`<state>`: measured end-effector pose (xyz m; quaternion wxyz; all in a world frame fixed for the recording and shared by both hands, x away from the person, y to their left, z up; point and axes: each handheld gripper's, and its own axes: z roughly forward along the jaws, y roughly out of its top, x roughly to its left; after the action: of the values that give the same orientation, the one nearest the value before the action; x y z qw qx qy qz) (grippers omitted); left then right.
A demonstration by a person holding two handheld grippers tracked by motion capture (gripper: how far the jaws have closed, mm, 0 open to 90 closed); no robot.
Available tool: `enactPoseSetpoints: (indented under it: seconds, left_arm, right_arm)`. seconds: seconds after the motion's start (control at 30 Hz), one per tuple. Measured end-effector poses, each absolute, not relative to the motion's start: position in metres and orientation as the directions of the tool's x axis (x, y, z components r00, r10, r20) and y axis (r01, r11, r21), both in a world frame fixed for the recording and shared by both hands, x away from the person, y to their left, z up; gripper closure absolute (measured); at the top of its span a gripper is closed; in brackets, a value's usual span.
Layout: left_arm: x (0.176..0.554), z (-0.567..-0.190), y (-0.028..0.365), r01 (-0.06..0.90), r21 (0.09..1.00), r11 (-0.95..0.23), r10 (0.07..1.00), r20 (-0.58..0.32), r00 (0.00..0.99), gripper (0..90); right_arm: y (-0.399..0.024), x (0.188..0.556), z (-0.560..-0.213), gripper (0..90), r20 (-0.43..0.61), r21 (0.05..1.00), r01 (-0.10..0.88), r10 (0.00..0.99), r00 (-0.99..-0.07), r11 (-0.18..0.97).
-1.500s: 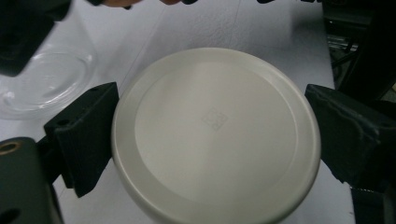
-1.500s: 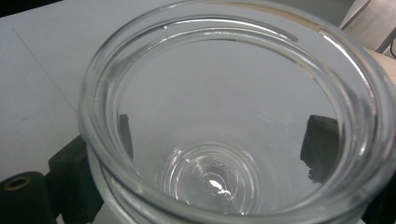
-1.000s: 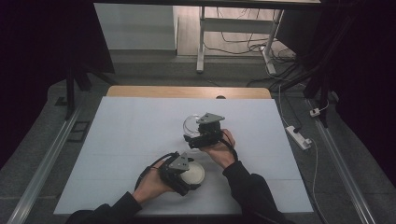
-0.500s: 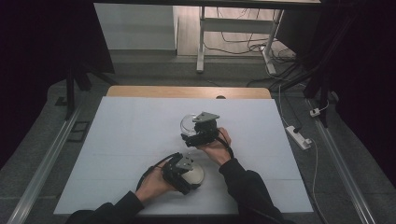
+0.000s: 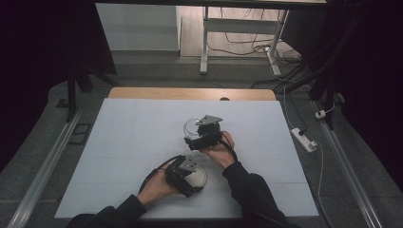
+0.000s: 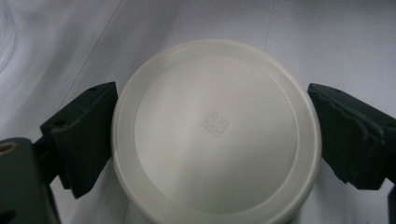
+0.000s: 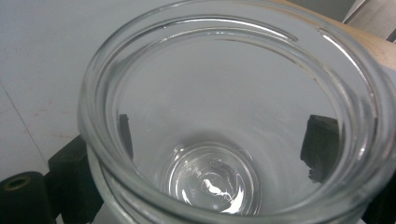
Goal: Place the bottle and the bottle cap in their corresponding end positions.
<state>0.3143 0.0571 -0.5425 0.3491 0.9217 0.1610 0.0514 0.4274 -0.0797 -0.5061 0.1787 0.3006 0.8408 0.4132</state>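
- Right tool [image 5: 198, 137], clamped round the glass jar [image 7: 233, 121], has slid slightly left.
- Left tool [image 5: 187, 176] still straddles the white lid [image 6: 215, 128]; grip unclear.
- White surface [image 5: 133, 142], dark room.

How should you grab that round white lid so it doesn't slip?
Grip the lid by its rim, coming from above with one jaw on each opposite side. It lies flat on the table, so only its thin round edge offers a hold.
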Motion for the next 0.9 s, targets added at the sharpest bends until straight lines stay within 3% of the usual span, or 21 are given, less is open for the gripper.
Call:
enactPoseSetpoints:
  seconds: [0.5,0.9]
  left_arm:
    - [0.314,-0.542,0.060,0.275,0.667,-0.692,0.349,-0.023,0.937,0.4]
    - [0.311,-0.538,0.070,0.299,0.704,-0.644,0.362,-0.064,0.930,0.0]
  right_arm:
    - [-0.080,0.428,-0.507,3.2,-0.049,0.801,0.357,0.647,-0.761,0.481]
    - [-0.084,0.425,-0.499,0.7,-0.039,0.813,0.346,0.635,-0.771,0.469]
